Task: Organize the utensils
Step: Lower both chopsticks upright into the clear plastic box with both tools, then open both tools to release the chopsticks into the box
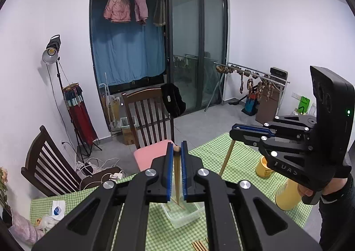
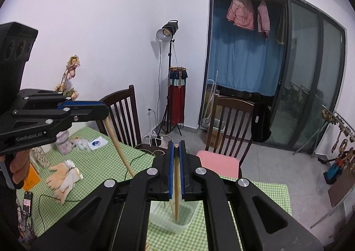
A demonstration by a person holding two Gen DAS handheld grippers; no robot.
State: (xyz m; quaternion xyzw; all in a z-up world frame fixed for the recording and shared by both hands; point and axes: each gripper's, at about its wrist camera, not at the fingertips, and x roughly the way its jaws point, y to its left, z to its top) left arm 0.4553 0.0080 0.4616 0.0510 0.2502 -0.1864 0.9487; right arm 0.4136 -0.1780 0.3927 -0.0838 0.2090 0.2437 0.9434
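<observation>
The table under the green checked cloth (image 1: 213, 151) is filling the near part of the room, with two dark wooden chairs (image 2: 230, 122) standing at its far edge and a clear plastic tub (image 1: 188, 215) sitting on the cloth below both tools. Above that tub the left gripper (image 1: 176, 151) is pinching a wooden chopstick (image 1: 177, 175) between its blue pads, jaws pressed almost together on it; the stick's long axis is running along the fingers, one end poking just past the fingertips toward the far chairs, the other end slanting down toward the tub. Seen from the right side, that same stick is hanging steeply from the left tool, its lower end pointing down toward the table. The right gripper (image 2: 176, 148) is doing the same with a second chopstick (image 2: 176, 184), jaws squeezed tight on it, the top end showing at the fingertips and the lower end reaching down over the tub; from the left side it is dangling at a slant below the tool. Two yellow cups (image 1: 264, 167) are standing on the cloth to the right, the nearer one partly covered by the right tool and the hand holding it. More wooden sticks (image 1: 200, 245) are lying at the near edge, cut off by the frame, so I cannot count them. Whether either stick's lower tip is touching the tub floor is hard to make out through the plastic.
</observation>
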